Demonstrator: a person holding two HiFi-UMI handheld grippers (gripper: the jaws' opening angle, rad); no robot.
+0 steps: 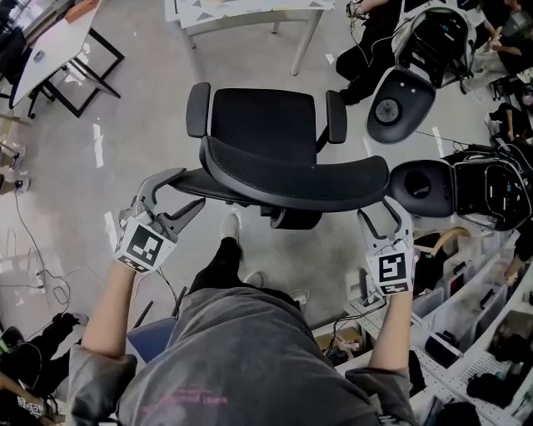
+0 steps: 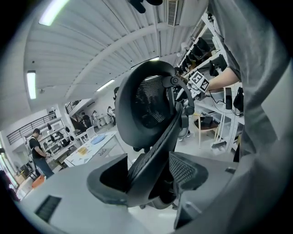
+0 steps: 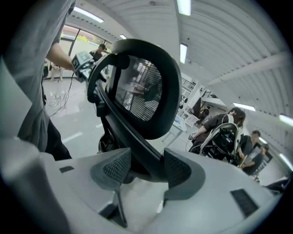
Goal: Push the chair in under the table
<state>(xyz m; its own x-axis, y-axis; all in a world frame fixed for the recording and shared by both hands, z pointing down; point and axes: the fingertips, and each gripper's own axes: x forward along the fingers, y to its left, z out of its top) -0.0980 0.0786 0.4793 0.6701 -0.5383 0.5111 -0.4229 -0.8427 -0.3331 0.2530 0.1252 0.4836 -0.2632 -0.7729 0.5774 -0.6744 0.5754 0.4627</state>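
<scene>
A black mesh office chair stands on the grey floor, its seat (image 1: pixel 262 125) facing a white table (image 1: pixel 250 12) at the top of the head view. Its curved backrest (image 1: pixel 291 179) is nearest me. My left gripper (image 1: pixel 185 190) sits at the backrest's left end, and the rim (image 2: pixel 151 151) runs between its spread jaws (image 2: pixel 149 176). My right gripper (image 1: pixel 385 212) is at the backrest's right end, where the rim (image 3: pixel 137 137) passes between its jaws (image 3: pixel 144 171). Both look open around the rim; I see no firm squeeze.
Another white table (image 1: pixel 50 50) on black legs stands at the upper left. Black-and-white shell seats (image 1: pixel 400 100) and seated people crowd the right. Shelving with boxes (image 1: pixel 475 333) runs along the lower right. Cables (image 1: pixel 33 274) lie on the floor at left. My shoe (image 1: pixel 231 229) is just behind the chair.
</scene>
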